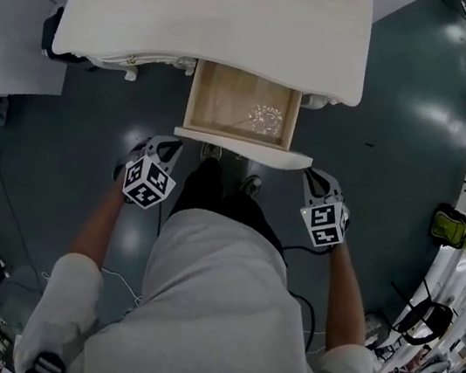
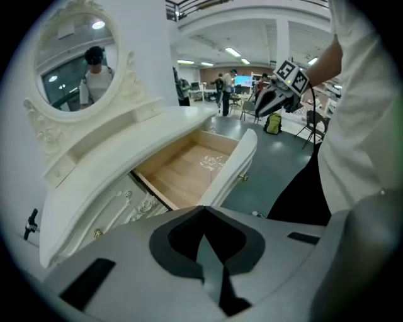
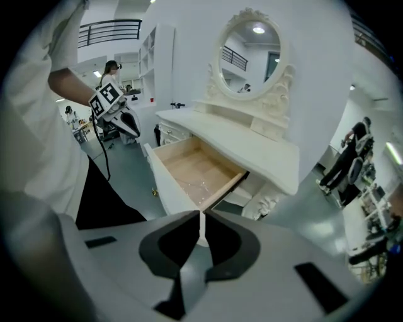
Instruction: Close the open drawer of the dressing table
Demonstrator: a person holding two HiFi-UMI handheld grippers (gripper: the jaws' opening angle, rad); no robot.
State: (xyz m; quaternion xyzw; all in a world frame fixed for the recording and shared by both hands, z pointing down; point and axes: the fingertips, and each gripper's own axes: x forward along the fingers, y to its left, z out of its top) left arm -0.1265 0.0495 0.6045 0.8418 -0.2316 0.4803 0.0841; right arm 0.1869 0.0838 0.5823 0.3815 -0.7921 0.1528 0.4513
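Open drawer awaiting closure: a white, carved dressing table (image 1: pixel 218 10) was seen standing on a dark grey-green floor (image 1: pixel 382 144), with its oval mirror (image 3: pixel 250 53) raised at the back of the worktop. The single central drawer (image 1: pixel 242 103) was found pulled well out towards the person (image 1: pixel 212 311), its pale wooden bottom exposed and its curved white drawer front (image 1: pixel 242 148) left nearest the person's legs.

The left claw (image 1: pixel 167 145) and the right claw (image 1: pixel 313 181) were held low, angled downwards, one near each end of that front and just short of it. No contact could be made out. Both claws were shut with nothing between the jaws, a posture judged to suit pushing with blunt closed tips instead of grasping, and the even spacing was judged likely to keep the drawer from skewing on its way in.

A small glittering item (image 1: pixel 266 119), too fine to be identified, was left lying on the drawer bottom towards its right side.

Black-and-white square patterns were carried on the marker cubes (image 1: pixel 148 185). No brand, label or legible writing could be read anywhere.
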